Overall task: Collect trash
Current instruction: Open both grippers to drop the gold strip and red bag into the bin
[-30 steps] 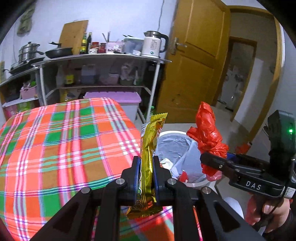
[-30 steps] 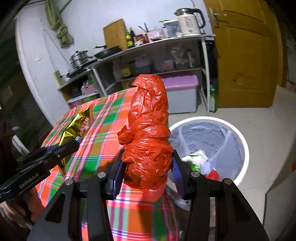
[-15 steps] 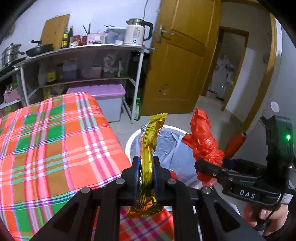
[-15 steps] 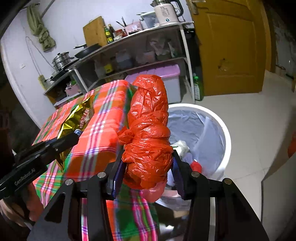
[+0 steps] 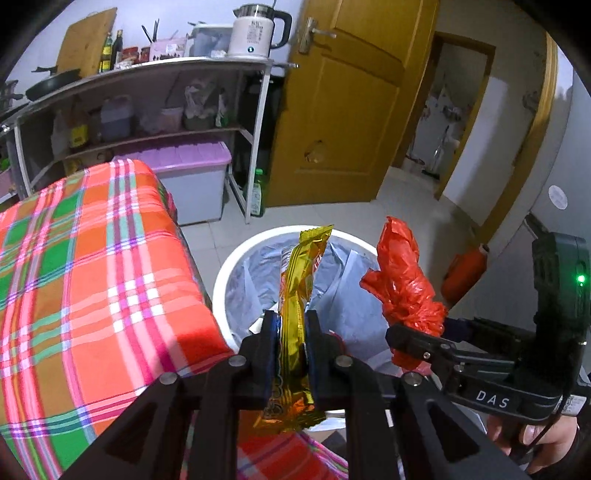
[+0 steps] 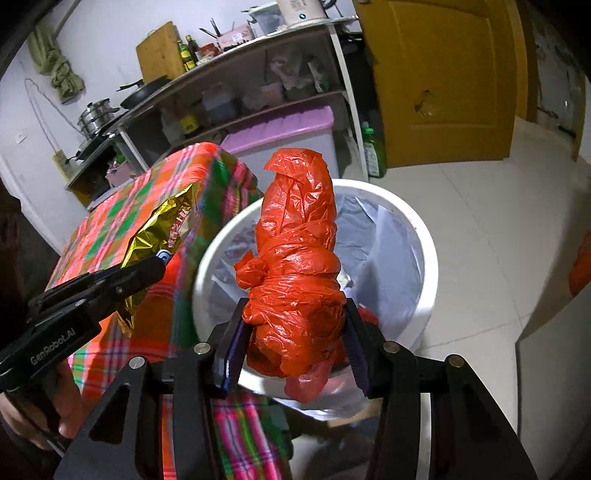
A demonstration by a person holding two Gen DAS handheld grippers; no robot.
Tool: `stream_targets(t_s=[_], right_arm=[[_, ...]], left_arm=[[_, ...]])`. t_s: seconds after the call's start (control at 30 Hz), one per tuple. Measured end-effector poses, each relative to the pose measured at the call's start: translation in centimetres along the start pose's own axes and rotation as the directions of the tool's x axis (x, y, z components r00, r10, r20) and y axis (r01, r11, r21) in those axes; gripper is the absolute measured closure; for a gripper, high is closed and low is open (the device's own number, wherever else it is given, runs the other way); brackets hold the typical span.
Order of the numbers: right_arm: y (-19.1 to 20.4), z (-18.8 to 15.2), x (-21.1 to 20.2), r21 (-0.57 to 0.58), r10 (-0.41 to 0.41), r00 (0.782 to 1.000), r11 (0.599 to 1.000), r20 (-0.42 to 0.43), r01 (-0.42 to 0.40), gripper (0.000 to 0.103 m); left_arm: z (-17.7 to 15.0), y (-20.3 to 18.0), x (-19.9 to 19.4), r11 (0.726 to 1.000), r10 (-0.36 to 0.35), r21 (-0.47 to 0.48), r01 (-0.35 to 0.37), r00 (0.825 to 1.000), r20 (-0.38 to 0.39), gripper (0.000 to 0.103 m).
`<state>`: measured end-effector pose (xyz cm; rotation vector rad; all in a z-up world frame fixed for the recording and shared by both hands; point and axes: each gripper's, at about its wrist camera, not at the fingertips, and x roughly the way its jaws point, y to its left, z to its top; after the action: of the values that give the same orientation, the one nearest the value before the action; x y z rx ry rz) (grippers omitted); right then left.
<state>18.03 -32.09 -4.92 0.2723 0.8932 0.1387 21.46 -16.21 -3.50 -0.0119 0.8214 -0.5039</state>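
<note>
Between the fingers of the left gripper [image 5: 291,334] stands a gold snack wrapper [image 5: 297,310], upright, its crimped top rising past the tips. The jaws have just been easing apart, yet the pads sit close on both sides of the wrapper and it has not slipped. The right gripper [image 6: 295,332] stands much wider, its pads pressed on a knotted red plastic bag [image 6: 297,273] that bulges above the fingers and hangs a little below them. Just beyond and below both sets of fingertips sits the white trash bin [image 5: 236,258] with its grey liner, some scraps already inside. To the left of the fingers lies the plaid tablecloth [image 5: 92,258]. Farther off stand a shelf rack [image 5: 155,74] with a white kettle [image 5: 255,31], and a yellow door [image 5: 343,110].
</note>
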Motion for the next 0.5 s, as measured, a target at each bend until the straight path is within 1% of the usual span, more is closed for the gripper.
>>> stream_targets(t_s=[0.1, 0.13, 0.17, 0.27, 0.5], right_arm=[[-0.6, 0.1, 1.1, 0.018, -0.016, 1.000, 1.000, -0.024, 0.017, 0.053], [-0.8, 0.1, 1.3, 0.023, -0.022, 0.999, 0.999, -0.027, 0.023, 0.052], [-0.9, 0.1, 1.5, 0.026, -0.026, 0.999, 0.999, -0.029, 0.027, 0.052], [-1.5, 0.1, 1.8, 0.044, -0.026, 0.999, 0.999, -0.030, 0.027, 0.049], [-1.6, 0.1, 1.0, 0.046, -0.023, 1.000, 0.999, -0.002, 0.023, 0.048]], left_arm=[[0.2, 0.2, 1.1, 1.000, -0.006, -0.008, 0.006, 1.000, -0.020, 0.077], [0.2, 0.3, 1.4, 1.000, -0.008, -0.012, 0.008, 1.000, -0.027, 0.072], [0.1, 0.2, 1.6, 1.000, -0.009, -0.015, 0.008, 0.999, -0.032, 0.068], [0.0, 0.4, 1.8, 1.000, -0.010, -0.025, 0.009, 0.999, -0.037, 0.067], [0.0, 0.6, 1.0, 0.999, -0.010, -0.038, 0.009, 1.000, -0.018, 0.066]])
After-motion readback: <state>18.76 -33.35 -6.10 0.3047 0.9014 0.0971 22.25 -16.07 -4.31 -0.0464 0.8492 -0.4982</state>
